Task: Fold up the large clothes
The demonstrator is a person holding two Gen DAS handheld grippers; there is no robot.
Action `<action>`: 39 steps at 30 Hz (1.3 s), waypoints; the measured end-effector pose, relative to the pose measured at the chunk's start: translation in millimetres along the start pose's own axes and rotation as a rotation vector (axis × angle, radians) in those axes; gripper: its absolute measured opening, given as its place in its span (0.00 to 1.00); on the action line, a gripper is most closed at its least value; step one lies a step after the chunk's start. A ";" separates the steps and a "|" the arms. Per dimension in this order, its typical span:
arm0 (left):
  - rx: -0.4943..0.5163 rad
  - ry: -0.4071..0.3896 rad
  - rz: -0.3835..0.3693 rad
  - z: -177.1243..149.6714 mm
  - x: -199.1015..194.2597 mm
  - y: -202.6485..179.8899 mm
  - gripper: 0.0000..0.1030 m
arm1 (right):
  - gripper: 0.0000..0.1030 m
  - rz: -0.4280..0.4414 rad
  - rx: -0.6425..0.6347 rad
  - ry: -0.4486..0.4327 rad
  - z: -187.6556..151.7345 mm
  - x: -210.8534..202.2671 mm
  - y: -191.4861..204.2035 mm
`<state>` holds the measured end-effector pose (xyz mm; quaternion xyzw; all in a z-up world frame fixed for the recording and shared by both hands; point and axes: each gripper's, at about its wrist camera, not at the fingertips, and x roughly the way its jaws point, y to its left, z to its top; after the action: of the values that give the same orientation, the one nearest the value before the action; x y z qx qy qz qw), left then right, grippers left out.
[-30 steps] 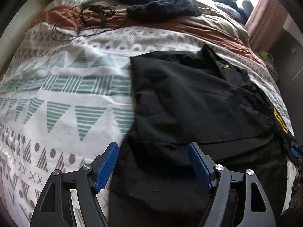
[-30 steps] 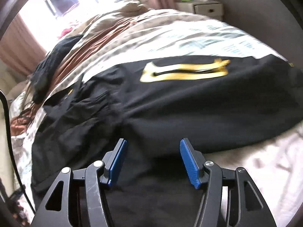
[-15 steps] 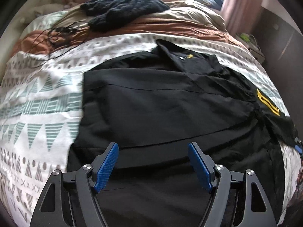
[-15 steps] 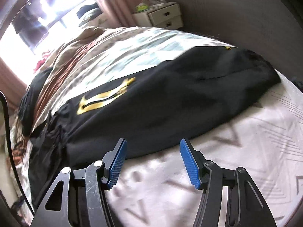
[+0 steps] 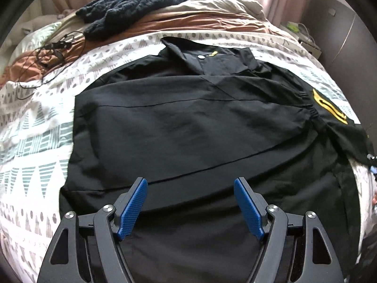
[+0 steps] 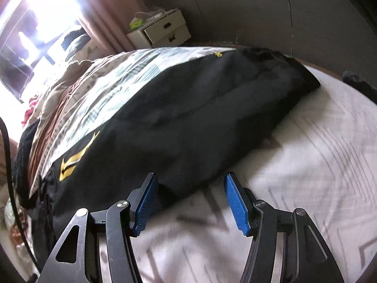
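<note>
garment, black, lay spread over quilt, filling centre of left view. in right view its sleeve ran long from yellow patch at lower left to cuff at upper right. right gripper nearer: sleeve's lower edge between its pads, untouched; jaws just been narrowing. left gripper spread, nothing pinched, above hem. bare quilt lay lower right, sweater well apart.

Patterned bedspread covers the near bed, rust-brown blanket bunched beyond it. Dark knit heaped far left, tangled black cable beside it. Far right, white drawer unit against the wall.
</note>
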<state>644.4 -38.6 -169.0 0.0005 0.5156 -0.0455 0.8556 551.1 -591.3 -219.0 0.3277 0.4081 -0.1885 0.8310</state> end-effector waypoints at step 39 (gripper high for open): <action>-0.417 -0.240 0.009 -87.4 -169.7 255.2 0.74 | 0.03 0.382 -0.581 -0.261 -67.3 -235.5 382.9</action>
<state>508.6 232.8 -72.0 -0.1791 0.4084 0.0661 0.8926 595.9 -260.0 89.1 0.1217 0.2664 0.0536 0.9546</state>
